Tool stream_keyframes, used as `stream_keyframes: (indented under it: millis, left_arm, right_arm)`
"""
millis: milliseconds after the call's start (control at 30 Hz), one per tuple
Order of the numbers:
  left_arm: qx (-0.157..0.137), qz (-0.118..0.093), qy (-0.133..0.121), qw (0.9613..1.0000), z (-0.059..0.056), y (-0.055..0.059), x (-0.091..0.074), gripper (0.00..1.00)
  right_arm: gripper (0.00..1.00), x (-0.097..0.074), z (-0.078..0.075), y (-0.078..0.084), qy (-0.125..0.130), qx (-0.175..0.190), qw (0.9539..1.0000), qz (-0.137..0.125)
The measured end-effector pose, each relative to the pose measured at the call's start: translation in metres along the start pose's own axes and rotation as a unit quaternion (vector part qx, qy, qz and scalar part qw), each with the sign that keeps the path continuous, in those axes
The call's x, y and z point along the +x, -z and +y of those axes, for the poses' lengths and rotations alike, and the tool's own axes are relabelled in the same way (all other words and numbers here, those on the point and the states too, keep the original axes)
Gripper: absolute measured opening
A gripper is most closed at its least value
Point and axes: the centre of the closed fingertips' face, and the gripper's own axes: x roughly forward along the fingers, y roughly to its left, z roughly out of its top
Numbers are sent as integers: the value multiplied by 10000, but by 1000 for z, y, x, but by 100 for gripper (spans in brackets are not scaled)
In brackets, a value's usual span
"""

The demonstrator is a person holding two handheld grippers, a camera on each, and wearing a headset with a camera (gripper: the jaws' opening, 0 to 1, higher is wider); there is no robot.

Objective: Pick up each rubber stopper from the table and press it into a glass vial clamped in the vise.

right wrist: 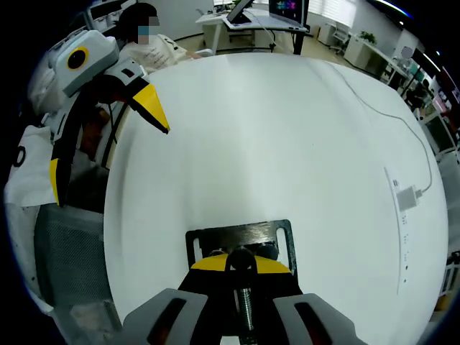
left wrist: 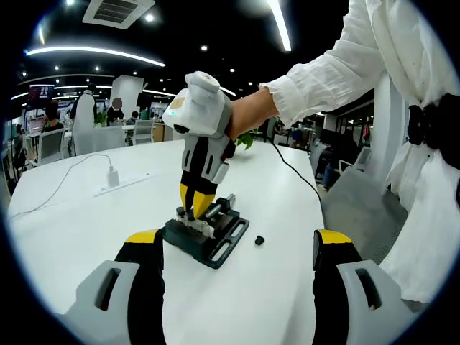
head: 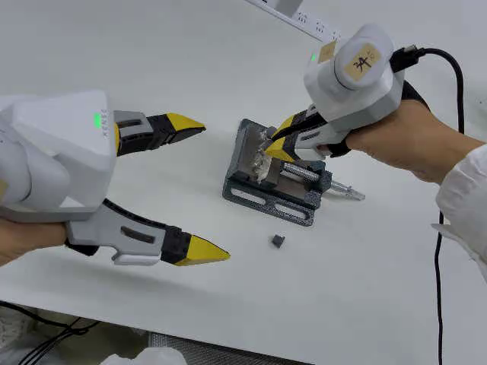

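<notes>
A dark grey vise stands mid-table with a pale glass vial clamped in its jaws. My right gripper comes in from the upper right, its yellow tips right over the vial. In the right gripper view it is shut on a dark round rubber stopper, just above the vise. Another small dark stopper lies loose on the table in front of the vise. My left gripper hovers to the vise's left, wide open, holding nothing. The left gripper view shows the vise, the loose stopper and the right gripper.
The white table extends far on all sides. A white power strip lies at the far edge, with its cord running across the table. A black cable hangs from the right gripper. People sit at desks beyond.
</notes>
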Motion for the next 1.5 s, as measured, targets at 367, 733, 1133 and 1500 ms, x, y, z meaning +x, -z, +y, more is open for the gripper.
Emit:
stream_keyframes:
  millis: [367, 733, 1133, 1500]
  left_arm:
    - [-34, 25, -23, 10000, 0, 2, -2, 85]
    - [-33, 7, -5, 10000, 1, -1, -1, 85]
    - [-39, -1, 13, 10000, 0, 0, 1, 84]
    - [-65, 2, 6, 10000, 1, 1, -1, 84]
  right_arm:
    - [7, 1, -2, 2, -66, 41, 9999, -126]
    - [9, -9, -2, -5, -40, 92, 9995, -308]
    - [3, -11, 4, -4, -50, 19, 9996, -271]
    - [2, -6, 4, -2, -74, 13, 9998, -182]
